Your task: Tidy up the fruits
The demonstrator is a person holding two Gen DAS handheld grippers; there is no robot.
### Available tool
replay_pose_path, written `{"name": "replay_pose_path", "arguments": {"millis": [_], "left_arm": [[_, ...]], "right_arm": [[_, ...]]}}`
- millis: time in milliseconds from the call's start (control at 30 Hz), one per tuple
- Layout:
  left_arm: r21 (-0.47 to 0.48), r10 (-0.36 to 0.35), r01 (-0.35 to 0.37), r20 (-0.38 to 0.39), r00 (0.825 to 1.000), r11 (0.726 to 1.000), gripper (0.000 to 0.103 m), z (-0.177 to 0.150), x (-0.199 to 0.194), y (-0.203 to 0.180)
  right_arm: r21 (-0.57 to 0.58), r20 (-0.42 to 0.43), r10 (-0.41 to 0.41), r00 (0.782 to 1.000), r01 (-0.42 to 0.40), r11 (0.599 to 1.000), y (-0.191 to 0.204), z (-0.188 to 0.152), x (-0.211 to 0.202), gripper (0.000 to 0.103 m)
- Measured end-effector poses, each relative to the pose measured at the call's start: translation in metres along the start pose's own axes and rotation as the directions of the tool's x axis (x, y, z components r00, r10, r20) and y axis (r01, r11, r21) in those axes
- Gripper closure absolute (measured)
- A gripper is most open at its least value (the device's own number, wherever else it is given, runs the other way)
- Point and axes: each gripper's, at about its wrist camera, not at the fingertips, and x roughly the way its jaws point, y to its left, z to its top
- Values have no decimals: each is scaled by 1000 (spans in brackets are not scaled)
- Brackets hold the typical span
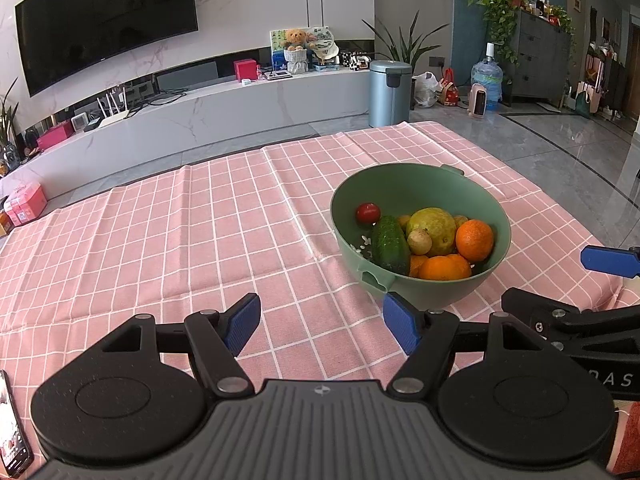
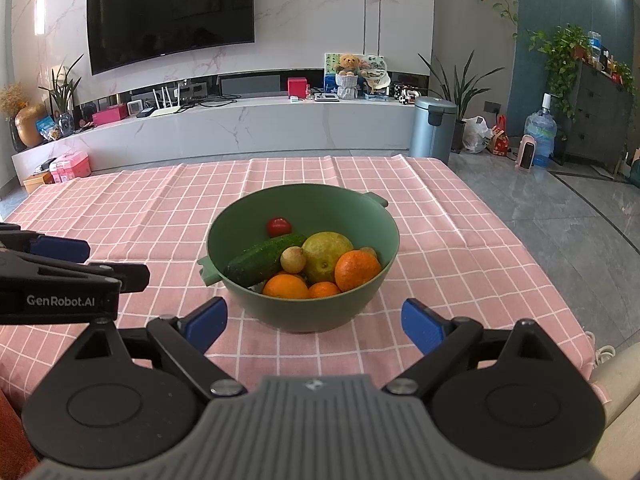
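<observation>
Broadly, a pink cotton-like tablecloth with a white grid [image 2: 440,240] covers the table, creased along fold lines and draping over the edges. On it sits a round matte green plastic bowl with small tab handles [image 2: 312,208], deep and smooth-walled, which holds all the fruit.

Both tools hover low over the cloth on the near side of the bowl. The left gripper [image 1: 320,326], black jointed plastic with ribbed blue pads, has its jaws spread wide and holds nothing; the bowl lies ahead and to its right. The right gripper [image 2: 314,324], of the same build, also has its jaws wide apart and empty, with the bowl straight ahead between the fingertips (the left tool's black body shows at the left edge of this view).

Inside the bowl, a large yellow-green lemon-shaped citrus with dimpled skin [image 2: 326,254] sits in the middle. A dark green bumpy cucumber [image 2: 262,260] leans tilted against the left wall, touching the citrus. A round orange [image 2: 356,270] rests on the right, a second orange [image 2: 286,286] at the front, and a smaller orange fruit [image 2: 324,290] between them. A small pale round fruit [image 2: 293,260] sits on top between cucumber and citrus. A glossy red cherry tomato [image 2: 279,227] lies apart at the back.
</observation>
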Motion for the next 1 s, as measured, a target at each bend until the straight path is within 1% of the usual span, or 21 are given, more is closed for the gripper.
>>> {"name": "replay_pose_path", "arguments": {"millis": [267,567,833,1000], "left_arm": [[1,14,-14,8,1000,1000,21,0,0,1],[15,3,-3,12,1000,1000,21,0,-1,0],[1,7,-7,15,1000,1000,21,1,-1,0],[0,7,-7,19,1000,1000,20,1,-1,1]], "right_arm": [[4,0,-2,1000,2,1000,-1,-1,0,13],[9,-2,-3,1000,3,1000,-1,-1,1,13],[11,-9,-3,1000,3,1000,-1,-2,2,13],[4,-20,-6,1000,6,1000,0,-5,5,9]]}}
